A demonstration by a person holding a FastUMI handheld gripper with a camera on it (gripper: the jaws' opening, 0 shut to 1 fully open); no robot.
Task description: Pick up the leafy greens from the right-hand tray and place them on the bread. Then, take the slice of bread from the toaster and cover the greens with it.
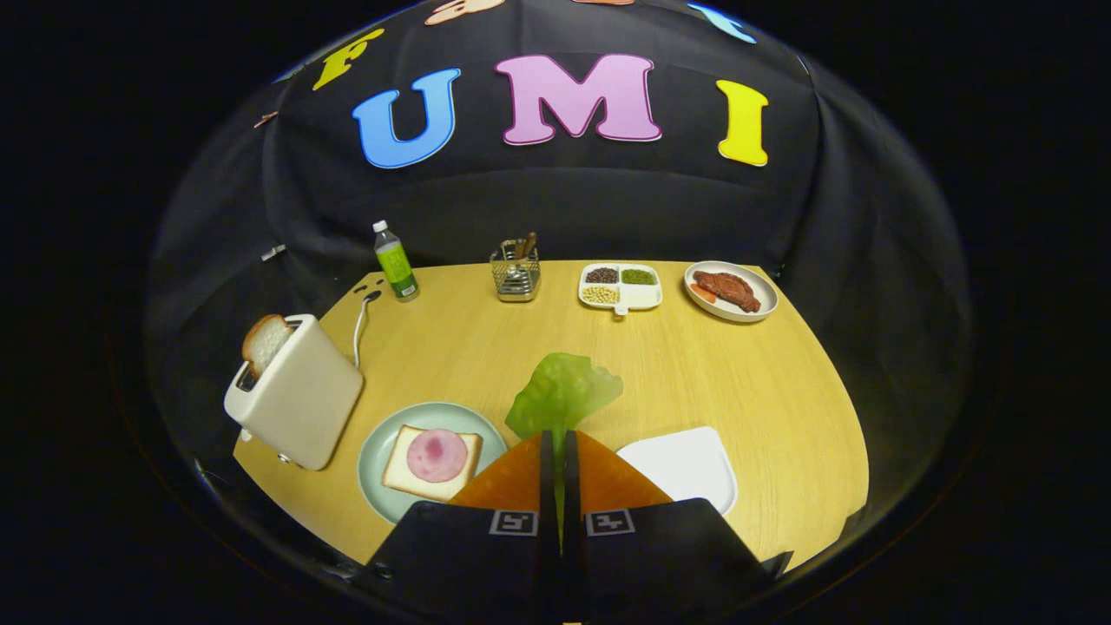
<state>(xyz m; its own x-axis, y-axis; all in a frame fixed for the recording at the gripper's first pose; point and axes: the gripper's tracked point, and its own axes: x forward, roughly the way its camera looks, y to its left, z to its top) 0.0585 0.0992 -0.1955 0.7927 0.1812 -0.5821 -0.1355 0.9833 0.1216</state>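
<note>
Pinching the leafy greens (pixel 564 392) at the stem, both fingers (pixel 519 477) of the gripper (pixel 560 451) pressed nearly together on it, leaf fanning up and forward beyond the tips, apparently lifted clear of the table (pixel 694 373). Leaves the white tray (pixel 686 464), just right of the fingers, bare, so the pick-up looks done. Places the plate (pixel 378 451) as landmark: on it, a slice of bread (pixel 399 477) topped with a pink round of ham (pixel 437 455), no greens there yet, the held leaf up and to the right of it, near but apart. Judged about a third along: carrying leftward over the plate and releasing comes next. Beyond that, left of the plate and just beside it, the toaster (pixel 299 395) with the second slice (pixel 265 340) standing in its slot, untouched; fetching it and capping the greens remains. Far behind the plate: a bottle (pixel 396 263), a wire caddy (pixel 516 273), a divided dish (pixel 621 288), a plate of meat (pixel 731 292), none needed.
</note>
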